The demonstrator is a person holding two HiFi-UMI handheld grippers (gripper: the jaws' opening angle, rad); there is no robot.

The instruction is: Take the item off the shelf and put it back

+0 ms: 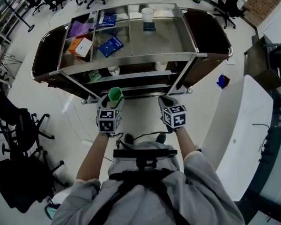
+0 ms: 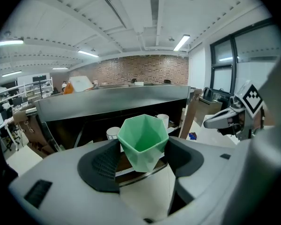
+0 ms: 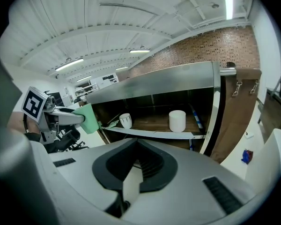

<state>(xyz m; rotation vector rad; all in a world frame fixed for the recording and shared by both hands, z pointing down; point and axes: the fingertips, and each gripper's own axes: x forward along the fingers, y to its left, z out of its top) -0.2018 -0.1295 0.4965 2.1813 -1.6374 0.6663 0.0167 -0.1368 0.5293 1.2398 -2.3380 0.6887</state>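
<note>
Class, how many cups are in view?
4: green cup in left tongs; white cup on cart top; two white cups on shelf below. More may be hidden.

The head view looks steeply down from above the person (image 1: 150, 191) onto the metal cart (image 1: 131, 68), the left gripper (image 1: 114, 99) and the right gripper (image 1: 166, 100). Each gripper view rides low behind its own jaws, facing the cart's lower shelf (image 3: 152, 134) from nearby. Both share that shelf, each catching the other gripper at its edge

no legible text, print on blue box (image 1: 111, 46) too small
</note>
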